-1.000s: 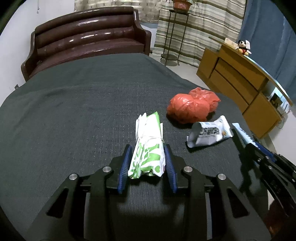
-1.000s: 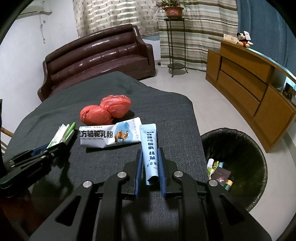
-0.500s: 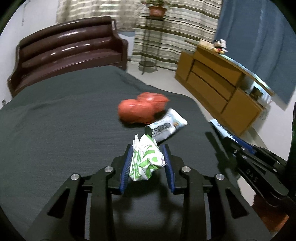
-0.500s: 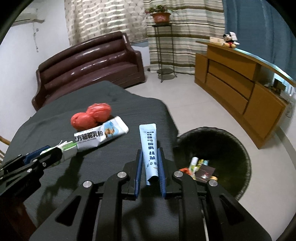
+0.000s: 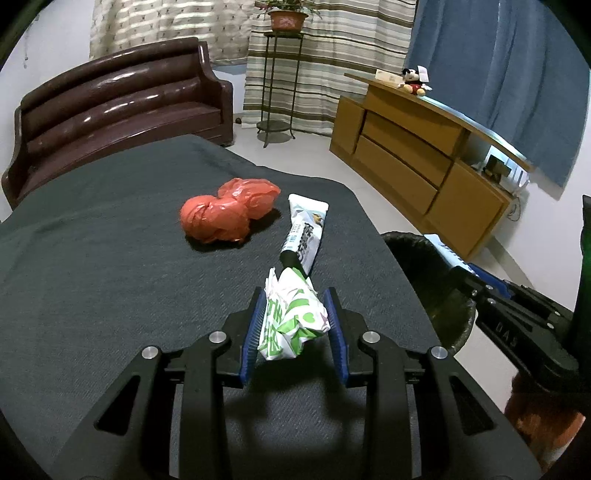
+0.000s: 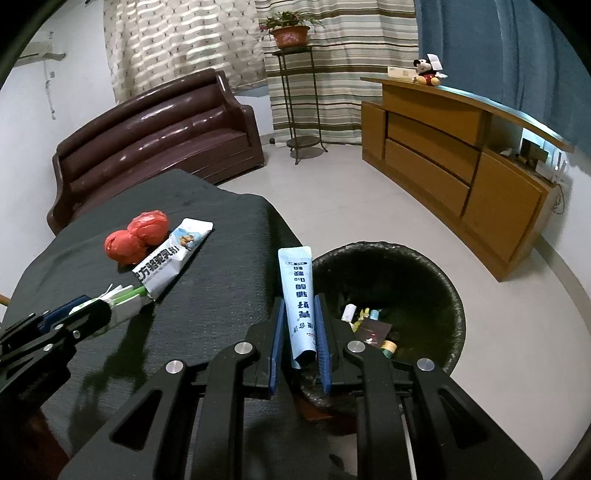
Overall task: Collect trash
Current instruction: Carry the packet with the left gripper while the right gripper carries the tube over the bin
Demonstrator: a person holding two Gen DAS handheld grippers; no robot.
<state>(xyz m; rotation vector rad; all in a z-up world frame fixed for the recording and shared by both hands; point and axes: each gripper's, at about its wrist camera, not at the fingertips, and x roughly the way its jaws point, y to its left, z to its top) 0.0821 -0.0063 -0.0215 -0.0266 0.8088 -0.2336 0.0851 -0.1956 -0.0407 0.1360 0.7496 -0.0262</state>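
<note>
Left gripper (image 5: pixel 294 320) clamps a green-white wrapper (image 5: pixel 291 321); right gripper (image 6: pixel 298 334) perhaps over bin (image 6: pixel 436 273).

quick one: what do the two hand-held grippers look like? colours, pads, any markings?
Both are the same build. The left hand-held gripper and right hand-held gripper have matte black angular bodies with triangular cut-outs, four silver round bolt heads across the linkage, and two fingers lined with ribbed blue pads. Seen side-on from the left camera, the right one bears raised letters, too small to read surely. No cables or sleeves show.

A brown sofa (image 5: pixel 118 96), a potted plant (image 6: pixel 290 31) on a metal stand (image 6: pixel 301 99), and a wooden cabinet (image 6: pixel 461 173)
</note>
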